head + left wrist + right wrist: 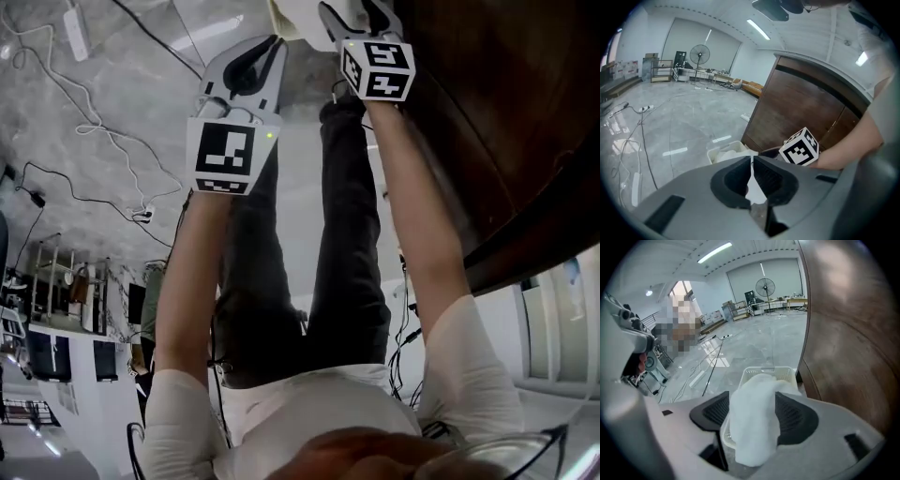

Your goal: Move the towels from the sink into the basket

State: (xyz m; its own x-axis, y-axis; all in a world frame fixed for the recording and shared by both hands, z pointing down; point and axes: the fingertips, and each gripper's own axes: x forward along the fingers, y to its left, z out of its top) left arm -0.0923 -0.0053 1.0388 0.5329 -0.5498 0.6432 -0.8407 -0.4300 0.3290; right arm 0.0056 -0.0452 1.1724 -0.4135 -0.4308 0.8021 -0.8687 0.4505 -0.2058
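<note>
Right tongs point(753, 401): spread; the white towel point(754, 427) sits loose between the pads, above the basket point(761, 372) on the floor.
Left tongs point(752, 164): clenched, empty.
Risk: the towel may cling to a pad or drape over the basket's near rim and slide to the floor.
Likely cause: release close to that rim, tight beside the wooden cabinet point(843, 357).

A person in a white short-sleeved shirt point(309, 412) and dark trousers point(352, 253). The left gripper point(752, 161) and the right gripper point(753, 397) have the same smooth, pale grey shell, with black ribbed pads point(797, 416) set in rounded black recesses. Each carries a white cube printed with black square markers: the left cube point(223, 156), with a small green light point(269, 135) at its corner, and the right cube point(378, 67)
</note>
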